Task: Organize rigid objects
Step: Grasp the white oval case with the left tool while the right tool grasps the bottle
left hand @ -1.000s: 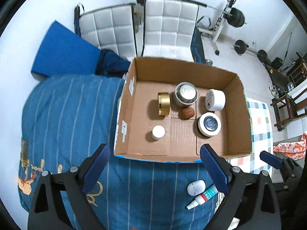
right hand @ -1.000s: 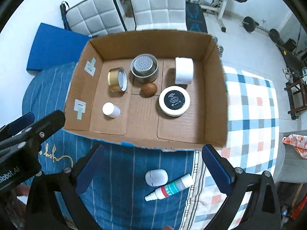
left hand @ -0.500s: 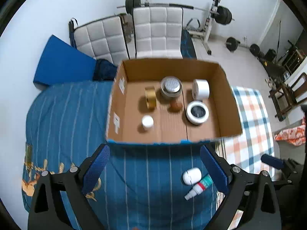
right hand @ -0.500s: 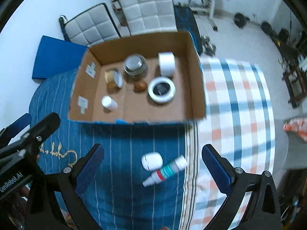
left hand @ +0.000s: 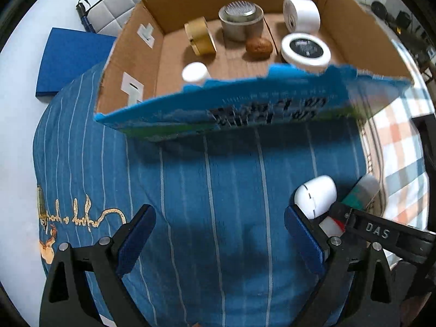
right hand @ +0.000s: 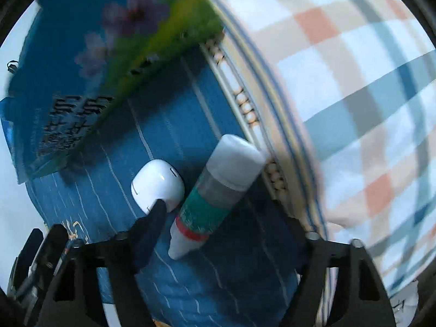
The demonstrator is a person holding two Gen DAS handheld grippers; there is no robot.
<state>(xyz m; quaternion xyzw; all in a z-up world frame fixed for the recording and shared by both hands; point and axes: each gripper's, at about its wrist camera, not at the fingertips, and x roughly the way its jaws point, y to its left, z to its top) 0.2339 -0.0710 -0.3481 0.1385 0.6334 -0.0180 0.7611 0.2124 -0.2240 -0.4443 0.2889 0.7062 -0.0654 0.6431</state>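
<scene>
A white oval case (left hand: 316,196) and a white bottle with a green and red label (left hand: 359,193) lie side by side on the blue striped bedspread (left hand: 218,185). My left gripper (left hand: 218,234) hangs open low over bare bedspread, left of the case. In the right wrist view my right gripper (right hand: 226,226) points down over the bottle (right hand: 220,190). Its jaws are closing with the bottle between them, and no pad visibly presses on it. Its left finger (right hand: 152,223) overlaps the edge of the case (right hand: 158,185). The right gripper's body (left hand: 376,234) shows beside the bottle.
An open cardboard box (left hand: 136,54) with a blue printed front wall (right hand: 81,95) stands just beyond. It holds a gold tin (left hand: 200,39), a metal cup (left hand: 241,20), a white roll (left hand: 301,13), a brown lump (left hand: 259,47), a black-lidded jar (left hand: 305,50) and a small white pot (left hand: 194,72). A checked cloth (right hand: 354,81) lies to the right.
Both grippers have dropped close to the bedspread. The right gripper has come down over the bottle and its jaws have narrowed. The box now looms near in the left view.
</scene>
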